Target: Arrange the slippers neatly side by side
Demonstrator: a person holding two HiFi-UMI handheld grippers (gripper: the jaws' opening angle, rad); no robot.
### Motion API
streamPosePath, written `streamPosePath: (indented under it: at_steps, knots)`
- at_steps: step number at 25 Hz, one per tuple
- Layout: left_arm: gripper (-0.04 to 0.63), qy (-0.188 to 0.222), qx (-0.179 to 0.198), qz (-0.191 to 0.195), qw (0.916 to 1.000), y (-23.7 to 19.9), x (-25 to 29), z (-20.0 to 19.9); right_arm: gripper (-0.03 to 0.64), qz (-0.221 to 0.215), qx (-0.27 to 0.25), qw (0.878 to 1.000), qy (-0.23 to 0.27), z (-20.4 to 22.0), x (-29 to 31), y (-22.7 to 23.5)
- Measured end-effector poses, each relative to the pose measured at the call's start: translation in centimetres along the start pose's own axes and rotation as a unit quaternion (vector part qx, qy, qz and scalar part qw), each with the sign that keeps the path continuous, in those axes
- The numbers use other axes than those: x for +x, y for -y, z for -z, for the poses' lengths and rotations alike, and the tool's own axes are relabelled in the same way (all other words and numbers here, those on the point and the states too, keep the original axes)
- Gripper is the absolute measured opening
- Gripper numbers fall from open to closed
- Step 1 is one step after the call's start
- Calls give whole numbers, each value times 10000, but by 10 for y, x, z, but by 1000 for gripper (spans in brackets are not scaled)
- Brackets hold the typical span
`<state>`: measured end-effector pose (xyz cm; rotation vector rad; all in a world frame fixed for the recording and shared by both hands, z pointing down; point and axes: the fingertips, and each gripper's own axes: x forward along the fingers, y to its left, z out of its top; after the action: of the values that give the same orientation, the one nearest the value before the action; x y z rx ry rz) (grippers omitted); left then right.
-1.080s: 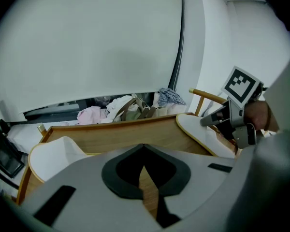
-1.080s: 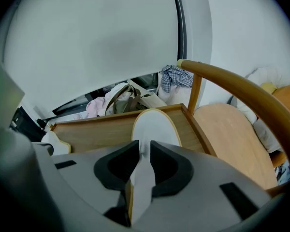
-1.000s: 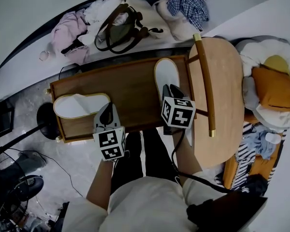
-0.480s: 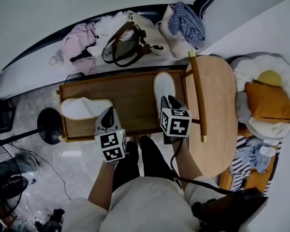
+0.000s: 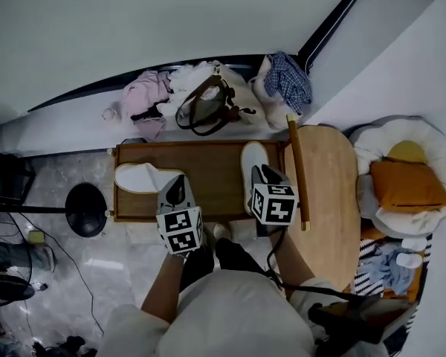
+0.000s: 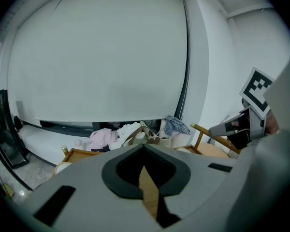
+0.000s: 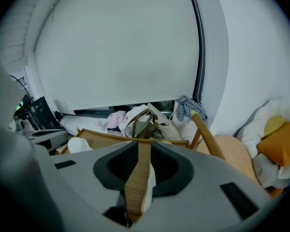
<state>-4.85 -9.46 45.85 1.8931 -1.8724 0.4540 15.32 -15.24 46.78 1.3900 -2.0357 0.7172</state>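
Observation:
A wooden tray (image 5: 201, 171) holds two white slippers. The left slipper (image 5: 138, 178) lies crosswise at the tray's left end. The right slipper (image 5: 253, 161) points away at the right end. My left gripper (image 5: 178, 186) hovers over the tray's near edge just right of the left slipper, and its tips meet with nothing held (image 6: 146, 178). My right gripper (image 5: 262, 172) sits over the right slipper's heel. In the right gripper view (image 7: 140, 178) its jaws stand a narrow gap apart. Tray wood and a white slipper edge (image 7: 148, 185) show through the gap. No grip shows.
A wooden chair (image 5: 325, 199) with a slanted back rail (image 5: 296, 171) stands right of the tray. A tote bag (image 5: 208, 104), pink clothes (image 5: 145, 97) and a plaid cloth (image 5: 288, 80) lie behind it. A black lamp base (image 5: 86, 209) is on the left, cushions (image 5: 405, 186) are on the right.
The head camera has risen, so the tray and slippers look smaller and lie lower in the frame. Both grippers and both slippers keep their places relative to the tray.

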Motion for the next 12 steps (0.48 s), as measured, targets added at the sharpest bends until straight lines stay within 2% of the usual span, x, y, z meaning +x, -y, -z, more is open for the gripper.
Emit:
streamPosePath:
  at_steps: [6,12]
  knots:
    - [5,250,-32,-176,9995,-10,-17,-19,86,-201,-240,9994,176,-15,-17,-15]
    - [5,308,-198,-646,9972,-44,-40,-13,86,-460,-465,9976,245,-20,-21,-36]
